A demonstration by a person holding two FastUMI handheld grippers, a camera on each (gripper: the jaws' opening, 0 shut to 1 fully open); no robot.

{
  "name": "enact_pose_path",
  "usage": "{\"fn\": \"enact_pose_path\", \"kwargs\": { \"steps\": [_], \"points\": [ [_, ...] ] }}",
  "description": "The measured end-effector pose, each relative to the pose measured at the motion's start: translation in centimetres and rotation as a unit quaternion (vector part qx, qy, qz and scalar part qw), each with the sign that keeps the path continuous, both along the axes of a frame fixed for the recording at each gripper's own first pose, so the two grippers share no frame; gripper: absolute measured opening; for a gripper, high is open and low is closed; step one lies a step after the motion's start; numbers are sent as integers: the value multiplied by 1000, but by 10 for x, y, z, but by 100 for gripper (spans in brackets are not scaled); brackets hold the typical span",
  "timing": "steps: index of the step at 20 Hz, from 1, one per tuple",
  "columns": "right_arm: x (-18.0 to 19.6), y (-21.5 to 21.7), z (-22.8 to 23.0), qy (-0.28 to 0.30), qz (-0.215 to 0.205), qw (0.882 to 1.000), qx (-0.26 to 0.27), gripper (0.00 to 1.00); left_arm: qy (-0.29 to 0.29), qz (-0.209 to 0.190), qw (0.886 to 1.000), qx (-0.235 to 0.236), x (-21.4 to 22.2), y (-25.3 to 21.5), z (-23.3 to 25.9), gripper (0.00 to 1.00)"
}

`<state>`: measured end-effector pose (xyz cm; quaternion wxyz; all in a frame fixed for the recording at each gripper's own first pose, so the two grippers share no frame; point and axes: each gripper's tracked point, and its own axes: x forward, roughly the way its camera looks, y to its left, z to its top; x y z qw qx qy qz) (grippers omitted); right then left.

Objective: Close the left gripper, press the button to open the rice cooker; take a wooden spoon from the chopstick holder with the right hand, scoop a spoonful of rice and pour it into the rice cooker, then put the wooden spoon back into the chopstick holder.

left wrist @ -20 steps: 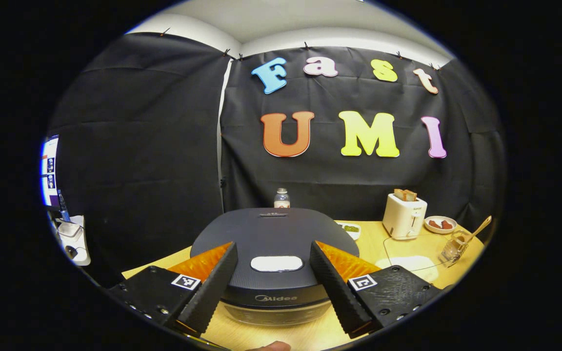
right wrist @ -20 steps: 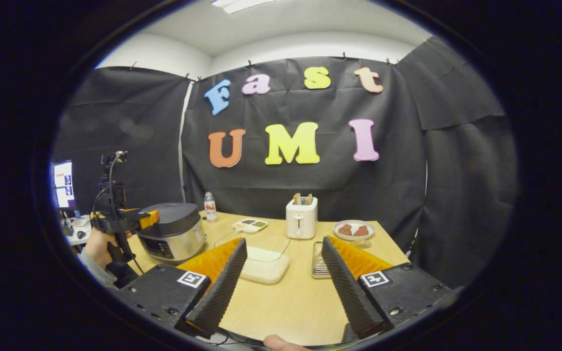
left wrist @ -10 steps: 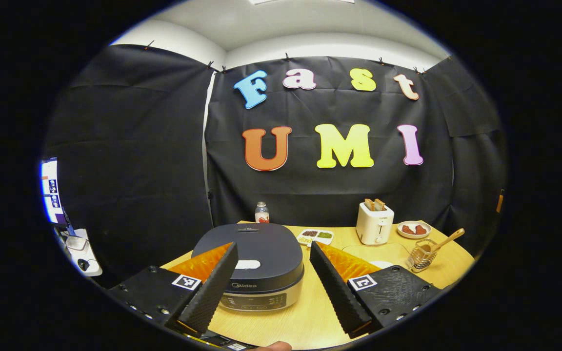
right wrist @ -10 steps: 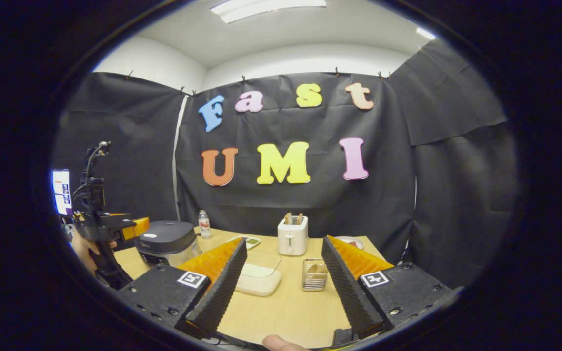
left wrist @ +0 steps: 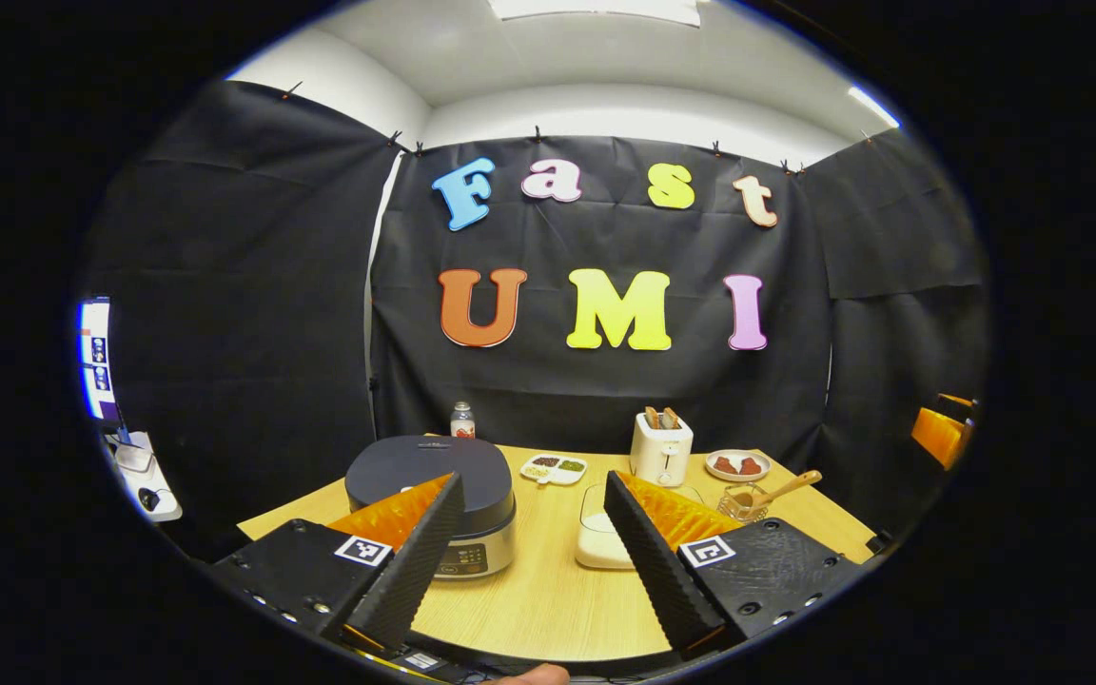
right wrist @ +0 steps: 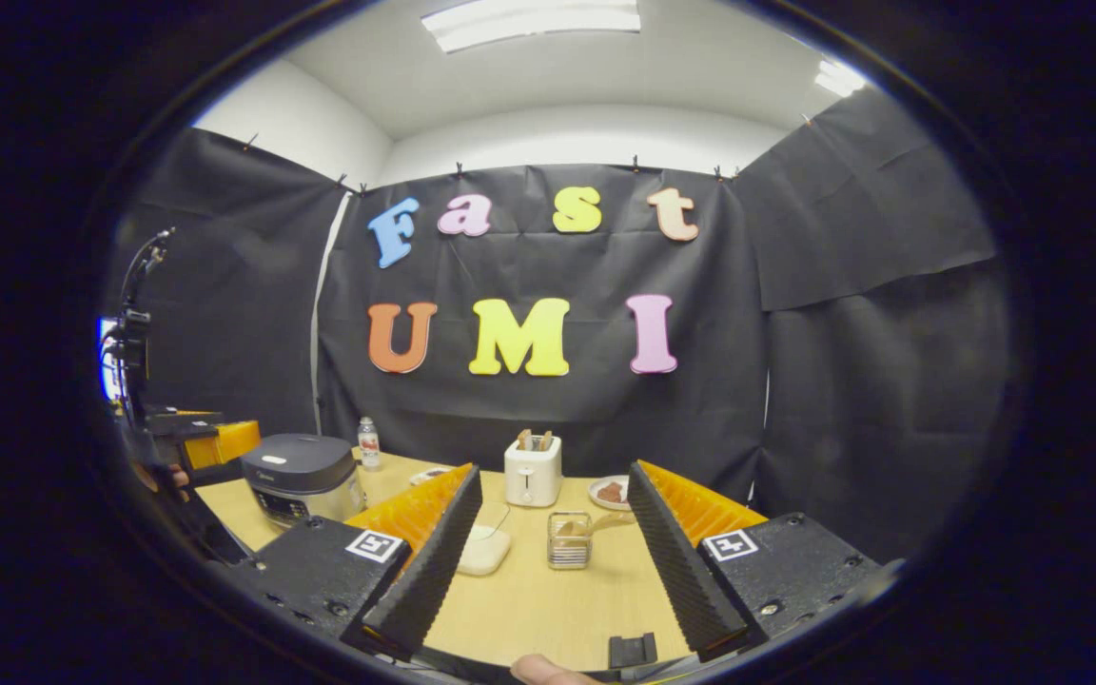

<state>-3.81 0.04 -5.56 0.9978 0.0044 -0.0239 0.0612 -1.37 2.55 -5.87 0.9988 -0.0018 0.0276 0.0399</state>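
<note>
Both hand-held grippers pulled back from table, left (left wrist: 534,561) and right (right wrist: 553,571) spread wide, one rice cooker (left wrist: 429,476) lid down, one wooden spoon (left wrist: 781,492)

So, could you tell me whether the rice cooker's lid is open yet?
No, the rice cooker has its dark lid flat down in the left gripper view, and the left tongs are spread open.

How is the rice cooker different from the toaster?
The rice cooker is dark on top and round; the toaster is white and boxy. The rice cooker's lid is shut with nothing poking out; the toaster has toast sticking up from its top. The rice cooker looks wider, the toaster narrower. Both stand on the wooden table.
</note>
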Motion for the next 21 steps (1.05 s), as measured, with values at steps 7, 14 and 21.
{"fn": "enact_pose_path", "kwargs": {
  "steps": [7, 14, 21],
  "points": [
    [-6, -4, -23, 24, -11, 1000, -10, 99, -16, -13, 1000, 9, -26, -15, -1, 95],
    [-9, 15, -33, 33, 10, 999, -17, 99, -19, -32, 999, 24, -43, -30, -3, 95],
    [-11, 22, -34, 34, 16, 999, -21, 99, -15, -39, 999, 24, -49, -36, -10, 95]
  ]
}}
